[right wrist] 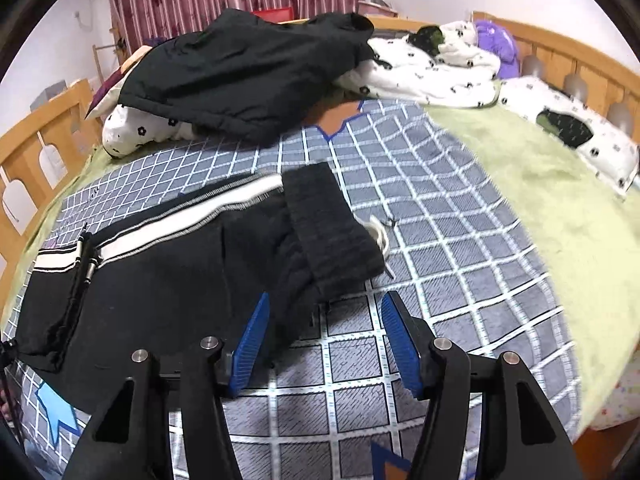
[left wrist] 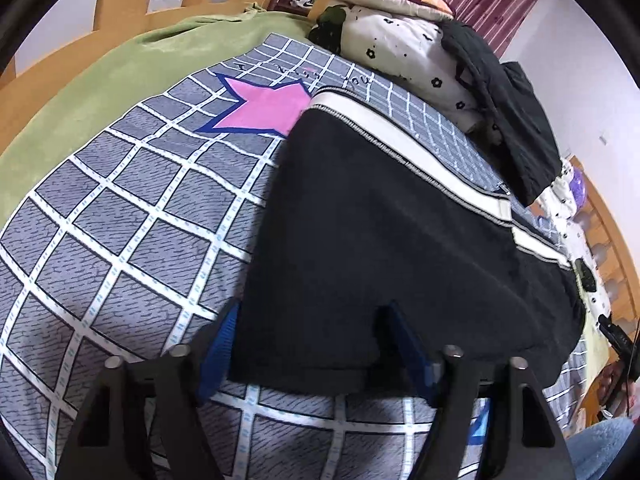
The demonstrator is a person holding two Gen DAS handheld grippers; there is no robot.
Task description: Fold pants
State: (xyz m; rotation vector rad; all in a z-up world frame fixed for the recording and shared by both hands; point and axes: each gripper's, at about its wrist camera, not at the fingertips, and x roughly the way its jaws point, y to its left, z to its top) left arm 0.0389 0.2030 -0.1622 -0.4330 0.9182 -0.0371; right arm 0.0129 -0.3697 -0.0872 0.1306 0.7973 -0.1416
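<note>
The grid-patterned bedspread (left wrist: 120, 216) carries a line of handwritten-style lettering just above its pink star (left wrist: 266, 108); only the upside-down end of it, something like "you", can be made out, and the rest is too small and warped to read. No other text, brand or number is legible.

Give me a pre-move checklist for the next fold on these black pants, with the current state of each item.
1. Left tongs open around the pants' near edge: ok, a blue pad sits on each side of the cloth.
2. Right tongs open: ok, but holding nothing; the pants touch only the left pad.
3. Pants lying flat on the checked blanket: ok in the left view.
4. Waistband smoothed: not ok, it looks bunched, with the drawstring trailing out.
5. Landing area free of the black jacket: ok, it lies farther back.
</note>
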